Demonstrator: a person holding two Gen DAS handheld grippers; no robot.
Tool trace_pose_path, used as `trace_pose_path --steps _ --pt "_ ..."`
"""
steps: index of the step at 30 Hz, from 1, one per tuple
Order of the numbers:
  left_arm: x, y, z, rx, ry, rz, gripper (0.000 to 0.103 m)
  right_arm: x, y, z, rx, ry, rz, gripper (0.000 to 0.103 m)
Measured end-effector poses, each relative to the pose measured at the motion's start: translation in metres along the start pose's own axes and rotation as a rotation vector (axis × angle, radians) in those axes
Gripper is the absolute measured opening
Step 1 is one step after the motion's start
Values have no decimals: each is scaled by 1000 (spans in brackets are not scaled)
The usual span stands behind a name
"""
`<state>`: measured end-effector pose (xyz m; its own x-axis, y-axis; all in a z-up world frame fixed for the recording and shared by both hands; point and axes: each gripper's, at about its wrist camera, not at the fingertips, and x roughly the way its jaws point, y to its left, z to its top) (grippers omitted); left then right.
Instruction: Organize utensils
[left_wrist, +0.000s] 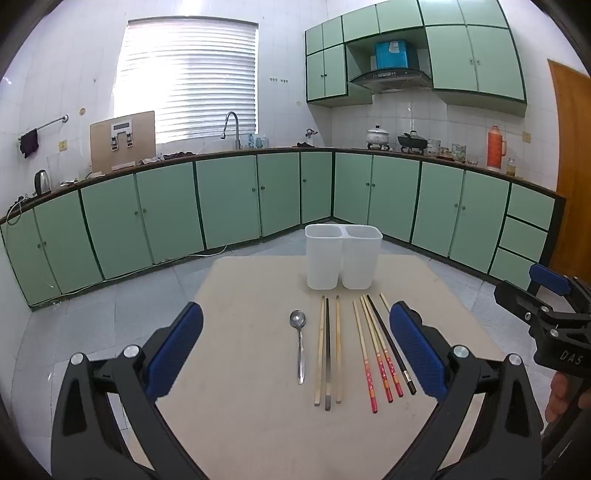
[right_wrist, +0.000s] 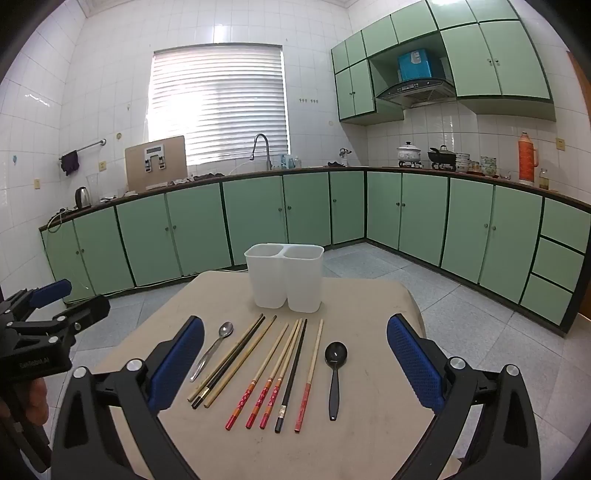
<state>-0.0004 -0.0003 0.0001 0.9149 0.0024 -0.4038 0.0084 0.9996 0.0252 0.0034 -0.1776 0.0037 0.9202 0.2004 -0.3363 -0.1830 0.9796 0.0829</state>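
Light: bright daylight thru window blinds (left_wrist: 186, 79), blown-out glare at centre | shadows: soft, faint under utensils | focus: sharp in both views, no motion blur | distortion: strong fisheye, cabinets (right_wrist: 258, 218) bow, dark vignette at corners | tiles: slight purple cast.

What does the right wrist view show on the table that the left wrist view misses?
Only the right wrist view shows the black spoon at the row's right end. The left wrist view adds no utensil of its own; its finger hides that end. Both show the metal spoon, the chopsticks, the empty white two-compartment holder, and both hand-held grippers open: left, right.
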Motion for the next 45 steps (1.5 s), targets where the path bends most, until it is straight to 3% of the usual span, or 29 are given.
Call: trace_pose_path --steps 45 --pt "-6 -1 3 -6 -5 5 98 1 -1 0 4 3 2 97"
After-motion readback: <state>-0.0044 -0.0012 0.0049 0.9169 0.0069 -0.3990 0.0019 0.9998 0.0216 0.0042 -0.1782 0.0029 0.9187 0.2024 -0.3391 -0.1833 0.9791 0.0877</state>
